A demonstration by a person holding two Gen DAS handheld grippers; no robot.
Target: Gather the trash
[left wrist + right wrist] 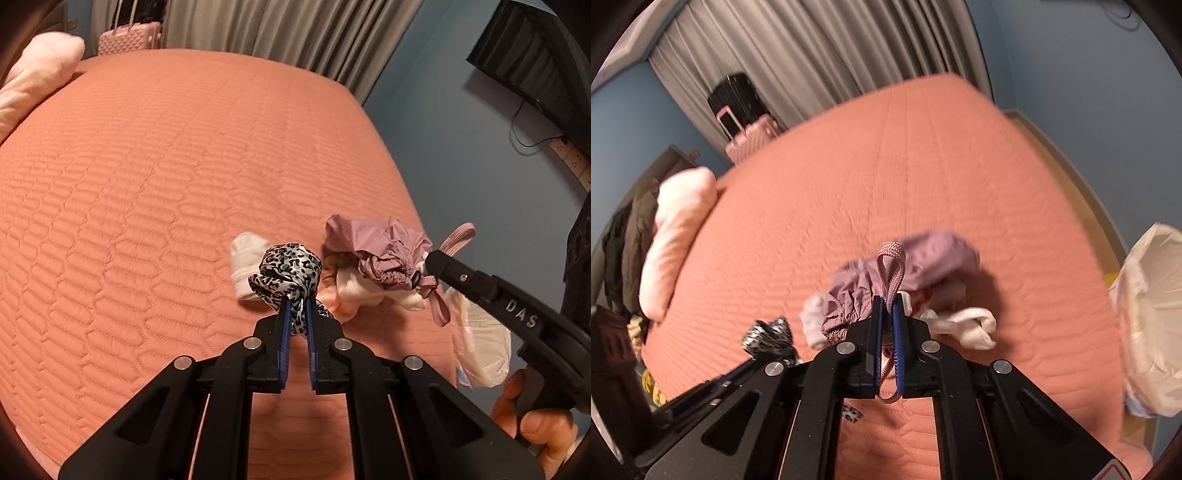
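My left gripper (297,301) is shut on a leopard-print satin cloth (290,267), lifted off the salmon quilted bed (147,184). My right gripper (886,301) is shut on the pink cord (891,266) of a mauve drawstring pouch (916,266); in the left wrist view that right gripper (430,260) reaches in from the right and holds the mauve pouch (384,251) up. Under the pouch lie white and pale pink cloths (354,291), and a white sock (245,258) lies to the left. The leopard cloth (770,334) also shows at lower left in the right wrist view.
A white plastic bag (1148,314) hangs open past the bed's right edge. A pale pink pillow (676,236) lies at the bed's head, with a pink suitcase (750,140) and grey curtains (812,51) behind. A dark screen (535,62) is mounted on the blue wall.
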